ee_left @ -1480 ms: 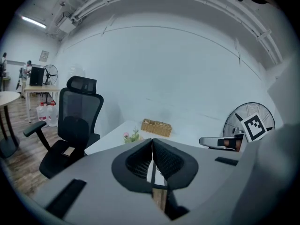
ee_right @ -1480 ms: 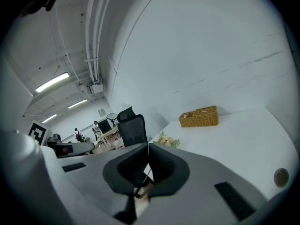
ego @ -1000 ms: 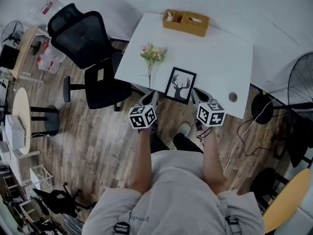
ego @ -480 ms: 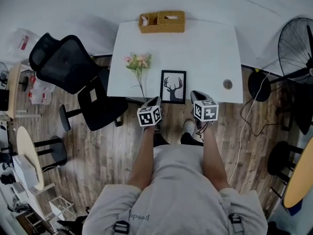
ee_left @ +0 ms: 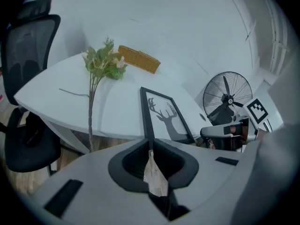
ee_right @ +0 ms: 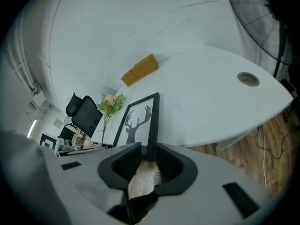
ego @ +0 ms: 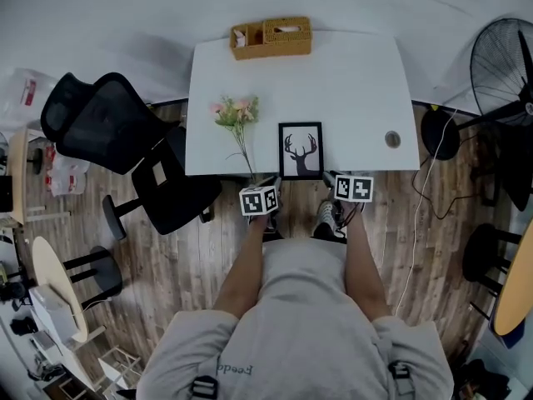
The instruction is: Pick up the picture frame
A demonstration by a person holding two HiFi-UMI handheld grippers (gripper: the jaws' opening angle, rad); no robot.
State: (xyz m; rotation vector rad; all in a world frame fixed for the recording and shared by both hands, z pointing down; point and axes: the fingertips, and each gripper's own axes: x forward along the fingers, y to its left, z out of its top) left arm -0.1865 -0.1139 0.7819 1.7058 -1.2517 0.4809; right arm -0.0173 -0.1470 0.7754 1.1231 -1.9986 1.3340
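- At the near edge of the white rectangular counter (ego: 350, 90), the black-rimmed picture frame with a deer-head silhouette (ego: 301, 150) lies flat. Its lower edge sits right at the counter's rim, about midway along the counter's width.
- Left tongs (ego: 273, 182): in the left gripper view (ee_left: 149, 146) the tips are drawn in to a narrow slit. The frame's near left corner (ee_left: 164, 116) runs straight into that slit, so the tongs read as pinching that corner. Wood floor shows through the gap below the tips.
- Right tongs (ego: 330, 177): in the right gripper view (ee_right: 149, 156) the frame's right-hand bar (ee_right: 138, 121) fills the space between the two pads. These tongs are clamped on the near right corner.
- The two grippers flank the frame's lower edge, their marker cubes hanging over the brown plank floor (ego: 208, 248) just off the counter.
- The frame shows no visible tilt and looks to be resting on the counter surface.
- A sprig of pink and green artificial flowers on a thin stem (ego: 236, 111) lies just left of the frame, apart from it.
- A woven tan two-compartment basket (ego: 271, 37) stands at the far edge of the counter, well apart from the frame.
- A round grey cable grommet (ego: 392, 139) sits in the counter to the right of the frame.
- A black mesh office chair (ego: 108, 127) stands at the counter's left side, and a black pedestal fan (ego: 500, 57) stands to the right.
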